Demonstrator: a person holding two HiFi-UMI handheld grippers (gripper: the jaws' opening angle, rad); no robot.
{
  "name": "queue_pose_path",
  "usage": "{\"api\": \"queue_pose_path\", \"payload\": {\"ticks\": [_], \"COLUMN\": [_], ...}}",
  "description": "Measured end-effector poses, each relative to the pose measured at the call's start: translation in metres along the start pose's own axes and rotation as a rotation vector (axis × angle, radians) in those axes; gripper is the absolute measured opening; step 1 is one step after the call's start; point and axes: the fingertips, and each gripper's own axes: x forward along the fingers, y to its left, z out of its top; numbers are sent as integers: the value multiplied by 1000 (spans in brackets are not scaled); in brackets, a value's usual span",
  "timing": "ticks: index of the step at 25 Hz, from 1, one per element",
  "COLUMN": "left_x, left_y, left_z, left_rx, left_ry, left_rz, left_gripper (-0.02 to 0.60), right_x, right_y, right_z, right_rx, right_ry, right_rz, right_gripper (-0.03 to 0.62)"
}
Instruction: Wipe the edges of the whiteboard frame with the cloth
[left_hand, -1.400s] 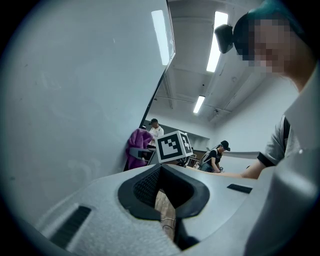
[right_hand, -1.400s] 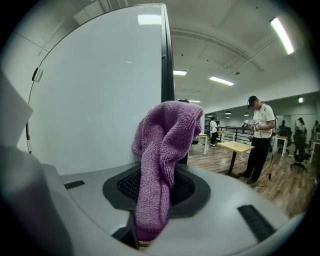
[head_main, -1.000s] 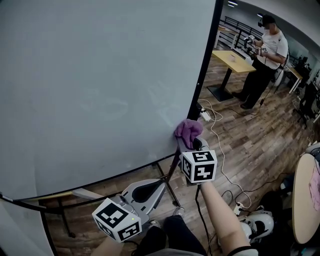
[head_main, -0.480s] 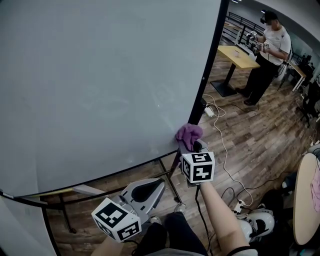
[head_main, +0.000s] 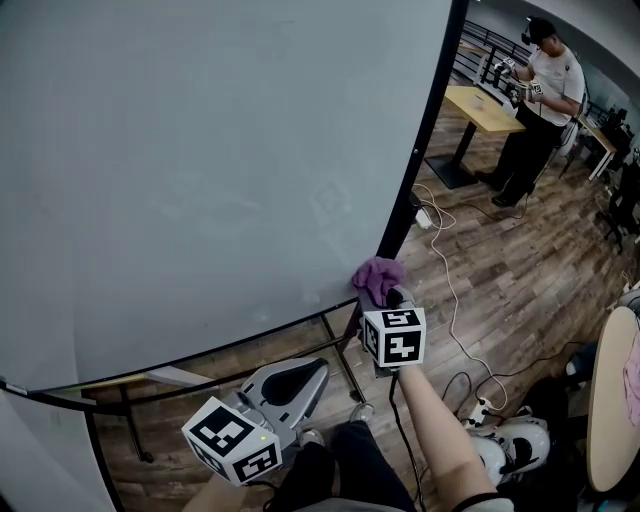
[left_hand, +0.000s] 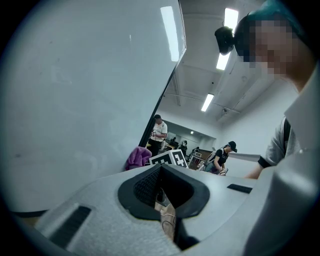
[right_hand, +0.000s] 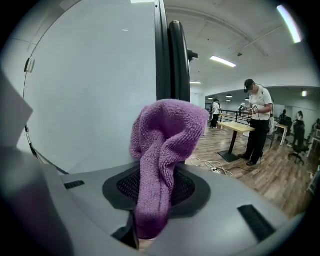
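The big whiteboard (head_main: 200, 150) fills the left of the head view, its black frame (head_main: 420, 140) running down the right side. My right gripper (head_main: 385, 296) is shut on a purple cloth (head_main: 377, 275), which presses on that right edge just above the lower right corner. Seen from the right gripper view, the cloth (right_hand: 167, 135) bulges out of the jaws against the frame (right_hand: 177, 60). My left gripper (head_main: 316, 369) hangs low below the board's bottom edge, shut and holding nothing. The left gripper view catches the cloth (left_hand: 138, 157) beside the board.
The board's stand legs (head_main: 345, 350) reach down to the wood floor. A cable and power strip (head_main: 430, 215) lie right of the frame. A person (head_main: 540, 100) stands by a wooden table (head_main: 485, 105) at the back right. A round table edge (head_main: 605, 400) is at the right.
My right gripper has slid the cloth a little way down the frame's right edge, toward the lower corner. The left gripper has stayed where it was.
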Motion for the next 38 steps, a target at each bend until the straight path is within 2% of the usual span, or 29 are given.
{"api": "queue_pose_path", "payload": {"ticks": [13,38], "left_x": [1,4], "left_y": [7,25], "left_z": [-4,-18], "left_rx": [-14,-43], "left_ry": [16,38], "left_rz": [14,65], "left_gripper": [17,17], "right_x": [14,48], "right_y": [-1,-4], "right_z": [-26,-103], "right_rx": [-3,1], "right_ry": [52,216], "right_rz": [-3,21], "right_gripper": [112,112]}}
